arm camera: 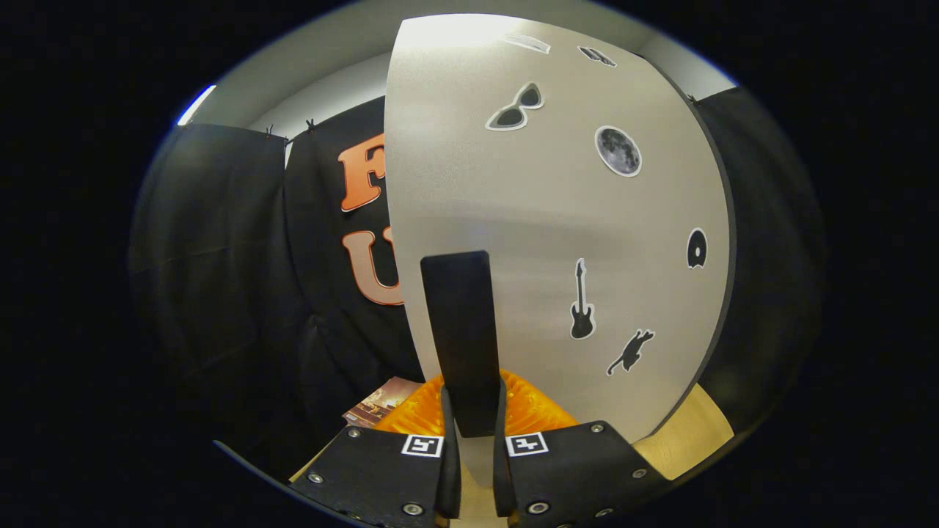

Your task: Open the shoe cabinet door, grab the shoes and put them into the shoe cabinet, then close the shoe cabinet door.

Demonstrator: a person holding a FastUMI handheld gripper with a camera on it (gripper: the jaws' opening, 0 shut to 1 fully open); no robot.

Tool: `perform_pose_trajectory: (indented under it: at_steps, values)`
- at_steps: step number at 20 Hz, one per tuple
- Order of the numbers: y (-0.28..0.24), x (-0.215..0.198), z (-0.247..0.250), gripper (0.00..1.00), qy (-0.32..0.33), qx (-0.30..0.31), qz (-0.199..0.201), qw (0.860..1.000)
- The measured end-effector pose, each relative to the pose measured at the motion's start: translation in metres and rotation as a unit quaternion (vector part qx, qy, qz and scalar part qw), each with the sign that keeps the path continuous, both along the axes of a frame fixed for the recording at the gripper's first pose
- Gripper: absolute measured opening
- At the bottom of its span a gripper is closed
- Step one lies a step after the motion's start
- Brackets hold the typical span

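Gripper: your gripper (473,433) sat at the bottom centre of the frame, its fingers (447,469) drawn narrow and pressed on either side of the black door handle (462,337).
Handle: it stood upright at the centre, rising from between the fingers against the door.
Cabinet door: the pale grey shoe cabinet door (543,220) filled the centre and right, seen at close range.
Stickers: you faced sunglasses (516,108), a moon (618,151), a guitar (581,302) and a cat (631,350) stuck on the door.
Orange object: something ribbed and orange (535,411) lay low, just behind the handle's foot; I could not tell what it was.
Floor: light wood (686,436) showed at the lower right.
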State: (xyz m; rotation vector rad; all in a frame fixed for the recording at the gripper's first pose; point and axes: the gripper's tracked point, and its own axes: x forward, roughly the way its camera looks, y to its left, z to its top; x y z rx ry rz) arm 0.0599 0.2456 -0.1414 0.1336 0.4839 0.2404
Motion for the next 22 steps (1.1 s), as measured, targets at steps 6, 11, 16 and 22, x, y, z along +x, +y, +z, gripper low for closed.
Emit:
perform_pose_trajectory:
  at_steps: [6,11,16,22]
  values:
    - [-0.016,-0.022,0.008,0.17,0.000,0.003,0.026,1.000]
    - [-0.034,-0.039,0.012,0.17,0.001,0.018,0.039,0.999]
    - [-0.059,-0.054,0.017,0.17,-0.004,0.019,0.036,0.999]
    - [-0.088,-0.067,0.022,0.17,-0.003,0.020,0.001,1.000]
